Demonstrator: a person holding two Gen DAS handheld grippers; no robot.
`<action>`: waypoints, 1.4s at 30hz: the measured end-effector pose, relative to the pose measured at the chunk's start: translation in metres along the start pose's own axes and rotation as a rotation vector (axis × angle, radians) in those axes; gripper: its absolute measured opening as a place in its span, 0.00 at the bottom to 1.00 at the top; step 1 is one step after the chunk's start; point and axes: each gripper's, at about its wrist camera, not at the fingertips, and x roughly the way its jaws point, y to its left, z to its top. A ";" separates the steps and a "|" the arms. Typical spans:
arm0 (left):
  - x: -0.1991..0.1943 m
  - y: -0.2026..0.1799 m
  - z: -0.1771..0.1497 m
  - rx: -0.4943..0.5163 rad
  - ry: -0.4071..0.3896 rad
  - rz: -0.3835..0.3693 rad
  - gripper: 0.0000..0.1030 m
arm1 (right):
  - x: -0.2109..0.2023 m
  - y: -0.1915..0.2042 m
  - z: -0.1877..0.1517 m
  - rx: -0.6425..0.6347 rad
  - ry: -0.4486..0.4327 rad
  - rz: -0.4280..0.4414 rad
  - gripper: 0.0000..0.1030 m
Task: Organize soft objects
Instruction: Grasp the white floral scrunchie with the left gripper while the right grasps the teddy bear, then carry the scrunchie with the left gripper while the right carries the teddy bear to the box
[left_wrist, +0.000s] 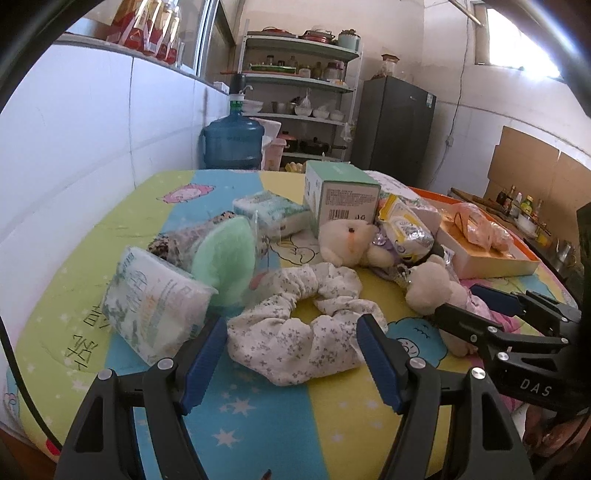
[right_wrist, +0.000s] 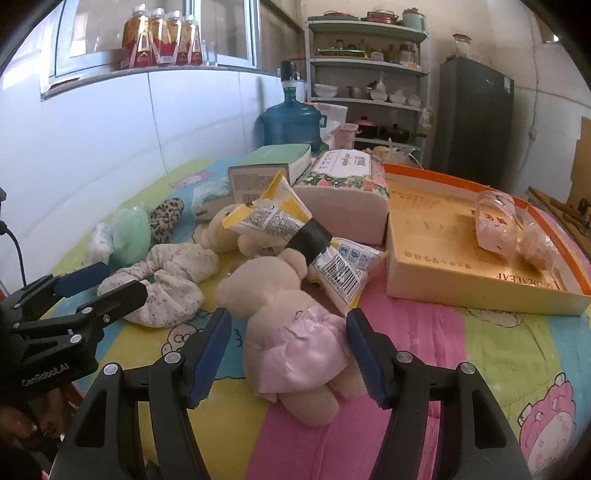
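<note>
Left gripper (left_wrist: 295, 354) is held apart around floral scrunchie (left_wrist: 295, 332); right gripper (right_wrist: 288, 354) apart, straddling pink-dressed teddy bear (right_wrist: 291, 332), neither clamped.

**Where Things Lie on the Table**

The scrunchie (left_wrist: 299, 325) lies near the front of the table (left_wrist: 258, 435). Left of it sits a tissue pack (left_wrist: 155, 314), with a round puff (left_wrist: 225, 266) just behind. One teddy bear (left_wrist: 351, 240) lies behind the scrunchie, before a box (left_wrist: 340, 195). Another teddy bear (right_wrist: 291, 332) lies to the right. Farther right sits a tray (right_wrist: 461, 291) with a bag (right_wrist: 498, 225) in it.
</note>
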 end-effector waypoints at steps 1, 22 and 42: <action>0.002 0.000 0.000 0.000 0.004 -0.002 0.70 | 0.001 -0.001 0.000 0.000 0.003 -0.001 0.64; 0.013 -0.005 0.001 -0.015 0.018 -0.085 0.16 | 0.007 -0.009 -0.002 0.022 0.030 0.067 0.52; -0.046 -0.017 0.026 0.023 -0.160 -0.076 0.15 | -0.040 0.007 0.016 -0.019 -0.109 0.147 0.50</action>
